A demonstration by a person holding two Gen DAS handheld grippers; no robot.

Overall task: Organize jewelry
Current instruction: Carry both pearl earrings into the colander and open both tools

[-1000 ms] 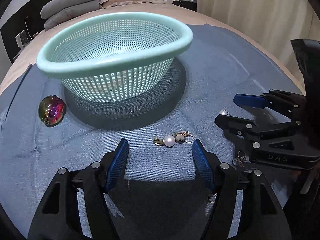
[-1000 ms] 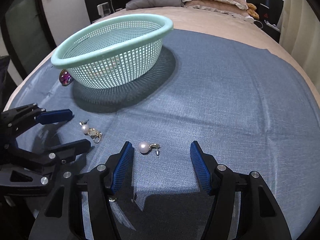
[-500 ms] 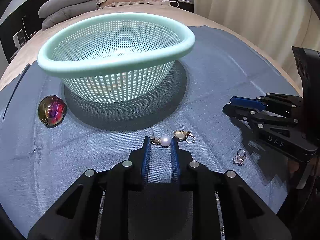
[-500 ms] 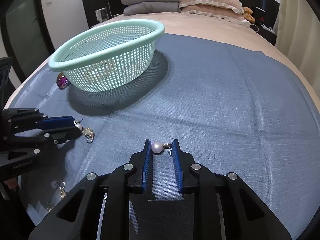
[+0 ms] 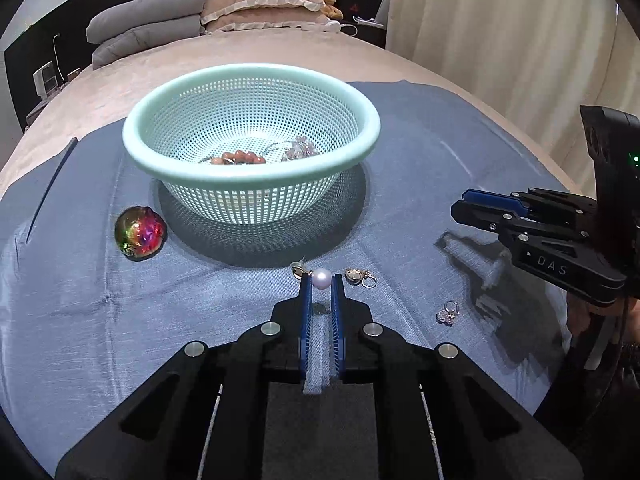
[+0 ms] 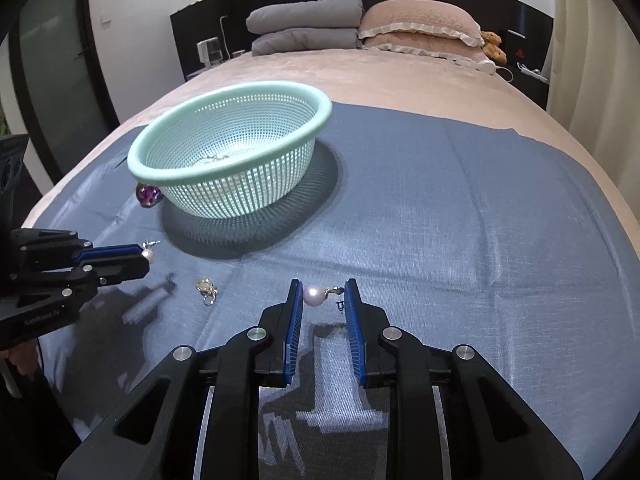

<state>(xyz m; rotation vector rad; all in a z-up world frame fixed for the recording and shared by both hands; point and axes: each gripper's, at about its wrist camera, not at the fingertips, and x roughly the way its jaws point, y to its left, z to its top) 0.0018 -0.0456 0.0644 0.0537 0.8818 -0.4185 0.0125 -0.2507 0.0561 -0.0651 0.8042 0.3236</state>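
My left gripper point(image 5: 321, 280) is shut on a pearl earring point(image 5: 322, 279) and holds it above the blue cloth; it also shows in the right wrist view point(image 6: 147, 255). My right gripper point(image 6: 323, 294) is shut on a second pearl earring point(image 6: 313, 295), lifted off the cloth; in the left wrist view its closed fingers point(image 5: 486, 205) show at the right. A mint green basket point(image 5: 252, 128) stands ahead and holds beads point(image 5: 240, 157) and a sparkly piece point(image 5: 299, 149). It also appears in the right wrist view point(image 6: 230, 128).
A gold charm point(image 5: 359, 277) and a small crystal ring point(image 5: 448, 314) lie on the blue cloth point(image 5: 420, 152). An iridescent ball point(image 5: 140, 233) sits left of the basket. The cloth lies on a bed with pillows point(image 5: 260, 4) at the back.
Both grippers closed on their pearl earrings and have risen, lifting them off the cloth. The basket's inside now shows from above.
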